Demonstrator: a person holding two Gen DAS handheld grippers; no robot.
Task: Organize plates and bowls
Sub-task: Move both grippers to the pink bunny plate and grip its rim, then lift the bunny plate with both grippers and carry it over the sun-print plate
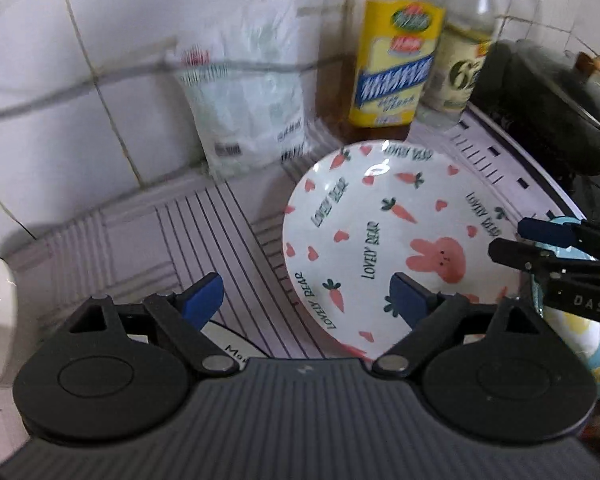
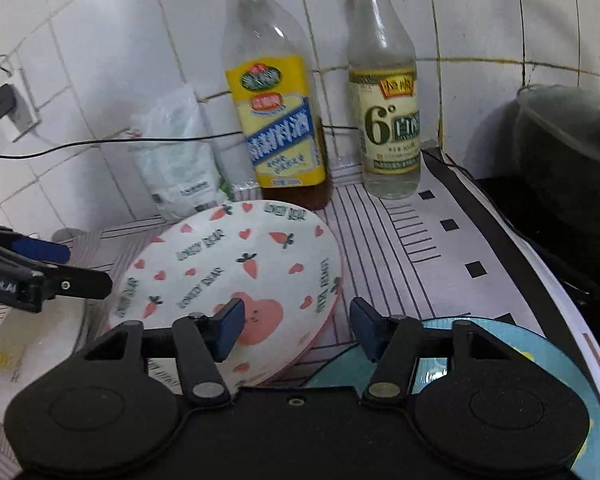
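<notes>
Left gripper (image 1: 306,300) spread wide, nothing between the pads, poised over the near rim of the carrot plate (image 1: 384,232). Right gripper (image 2: 296,326) parted too, gripping nothing, above the counter mat (image 2: 412,248) between that plate and a blue plate (image 2: 576,364). Carrot plate flat on the mat, before two bottles (image 2: 276,92) at the tiled wall (image 2: 100,20). White dish (image 2: 28,356) beside it.

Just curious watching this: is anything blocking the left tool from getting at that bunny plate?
Nothing visible does. The left tool hangs open right over the near edge of the bunny plate, with only bare mat around it. The right tool reaches in from the side.
</notes>
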